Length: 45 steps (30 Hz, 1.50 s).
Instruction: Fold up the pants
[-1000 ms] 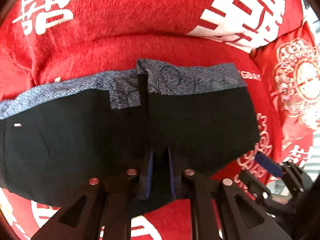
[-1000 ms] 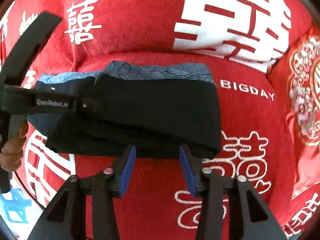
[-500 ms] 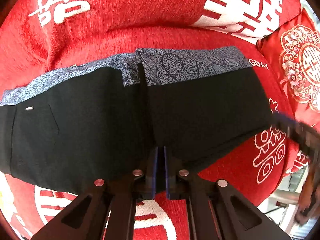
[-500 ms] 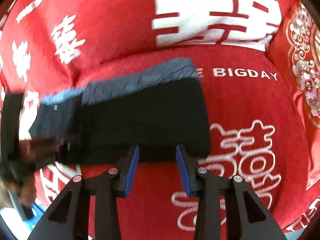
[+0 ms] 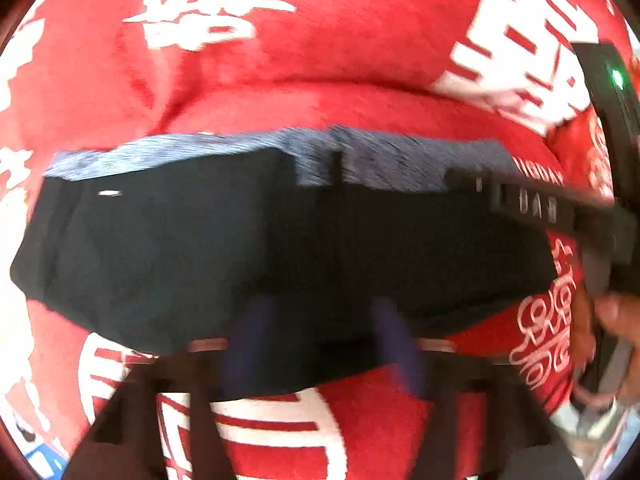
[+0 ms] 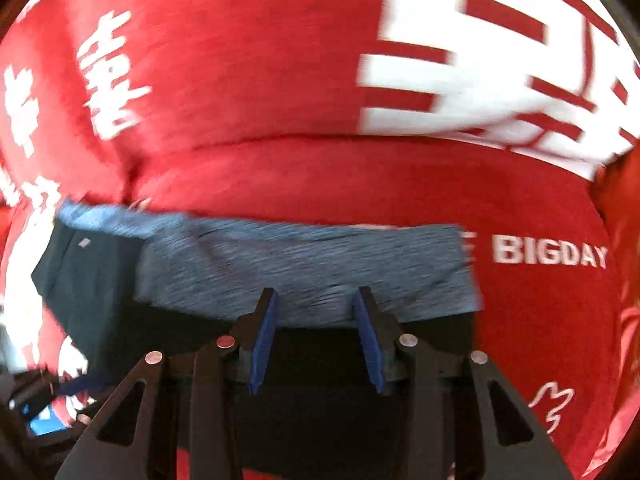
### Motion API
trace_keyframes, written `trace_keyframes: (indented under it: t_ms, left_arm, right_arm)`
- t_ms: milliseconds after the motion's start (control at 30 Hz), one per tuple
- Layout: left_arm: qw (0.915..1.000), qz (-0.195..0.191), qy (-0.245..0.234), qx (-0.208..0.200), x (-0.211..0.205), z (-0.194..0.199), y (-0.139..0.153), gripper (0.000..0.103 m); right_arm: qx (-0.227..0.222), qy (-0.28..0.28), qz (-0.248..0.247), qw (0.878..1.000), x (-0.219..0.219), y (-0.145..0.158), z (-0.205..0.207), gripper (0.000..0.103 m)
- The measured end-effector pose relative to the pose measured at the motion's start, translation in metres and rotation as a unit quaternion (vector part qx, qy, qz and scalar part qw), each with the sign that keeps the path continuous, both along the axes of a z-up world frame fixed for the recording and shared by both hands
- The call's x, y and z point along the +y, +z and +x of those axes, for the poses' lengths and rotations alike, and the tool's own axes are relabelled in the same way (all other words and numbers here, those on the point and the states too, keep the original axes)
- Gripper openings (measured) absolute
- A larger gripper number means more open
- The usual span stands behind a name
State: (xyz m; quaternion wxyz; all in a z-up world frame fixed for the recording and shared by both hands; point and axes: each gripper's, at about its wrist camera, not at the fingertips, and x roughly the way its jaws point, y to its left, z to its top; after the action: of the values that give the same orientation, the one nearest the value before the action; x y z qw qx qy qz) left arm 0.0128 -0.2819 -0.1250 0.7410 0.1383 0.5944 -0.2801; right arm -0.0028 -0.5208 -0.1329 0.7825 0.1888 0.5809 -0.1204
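Folded pants [image 5: 280,248] lie on red cover [image 5: 340,104] (blurred).

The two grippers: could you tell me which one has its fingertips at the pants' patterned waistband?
The right gripper: its open fingers reach over the black pants to the grey-blue waistband, while the left gripper sits open at the opposite, plain black edge.

I see the black pants [image 5: 280,248] spread across mid-frame on the red cover [image 5: 320,60], patterned waistband [image 5: 248,150] along the top. My left gripper [image 5: 324,344], blurred, stands parted over their lower edge; the right gripper [image 5: 532,196] reaches in from the right.
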Motion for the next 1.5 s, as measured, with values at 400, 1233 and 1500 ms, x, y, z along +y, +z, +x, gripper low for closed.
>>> trace_keyframes:
  t_ms: [400, 1233, 1500]
  left_arm:
    - [0.9904, 0.044, 0.131, 0.001, 0.089, 0.014, 0.002, 0.075]
    - [0.9804, 0.034, 0.187, 0.05, 0.157, 0.047, -0.026, 0.075]
    - [0.9766, 0.033, 0.203, 0.063, 0.177, 0.053, -0.027, 0.075]
  right_arm:
    - [0.013, 0.106, 0.033, 0.994, 0.09, 0.005, -0.013, 0.049]
    - [0.022, 0.245, -0.074, 0.966, 0.19, -0.001, -0.01, 0.011]
    - [0.001, 0.163, -0.071, 0.984, 0.169, 0.034, -0.006, 0.052]
